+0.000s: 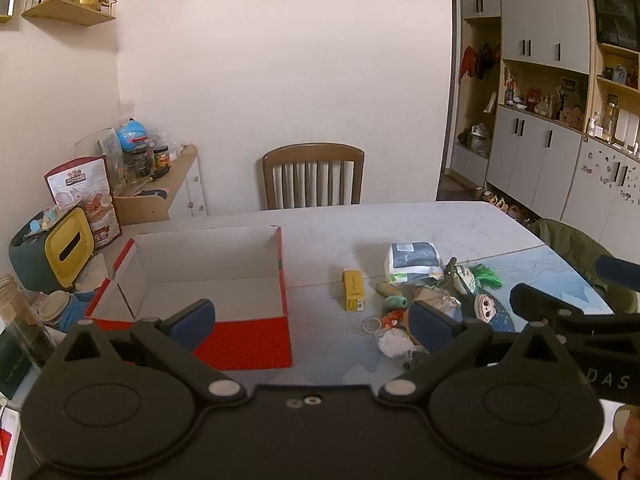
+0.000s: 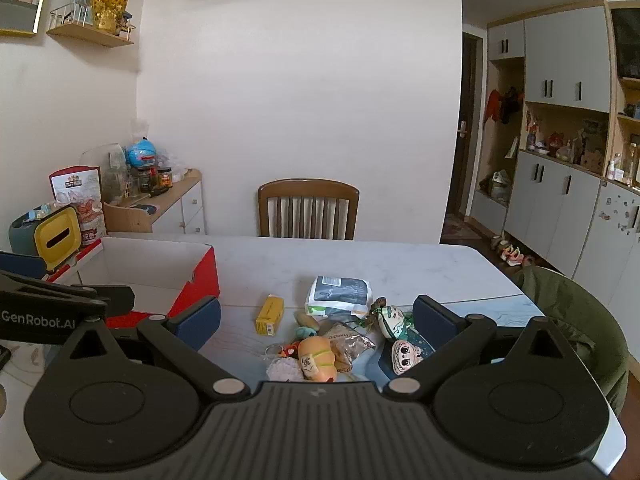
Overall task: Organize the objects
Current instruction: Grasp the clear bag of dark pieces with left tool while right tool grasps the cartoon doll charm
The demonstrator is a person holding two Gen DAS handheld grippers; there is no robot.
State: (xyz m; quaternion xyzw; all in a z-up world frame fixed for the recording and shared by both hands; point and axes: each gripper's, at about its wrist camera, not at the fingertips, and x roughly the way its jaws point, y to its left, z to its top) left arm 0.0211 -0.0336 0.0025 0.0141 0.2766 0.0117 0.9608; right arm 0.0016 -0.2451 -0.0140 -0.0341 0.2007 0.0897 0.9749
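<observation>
An open red box (image 1: 244,340) with a white inside stands on the marble table; it also shows in the right wrist view (image 2: 202,276). Right of it lies a pile of small things: a yellow carton (image 1: 353,290) (image 2: 269,315), a grey-blue packet (image 1: 414,262) (image 2: 339,295), a doll-face charm (image 1: 486,308) (image 2: 405,356), an orange plush toy (image 2: 317,359), a foil wrapper (image 2: 349,345) and a key ring (image 1: 372,325). My left gripper (image 1: 312,322) is open and empty above the table between box and pile. My right gripper (image 2: 316,322) is open and empty above the pile.
A wooden chair (image 1: 313,181) stands at the table's far side. A yellow and teal tissue holder (image 1: 60,252) and snack bags (image 1: 86,196) stand left of the box. A green jacket hangs over a chair (image 2: 576,320) at the right. Cabinets (image 2: 560,200) line the right wall.
</observation>
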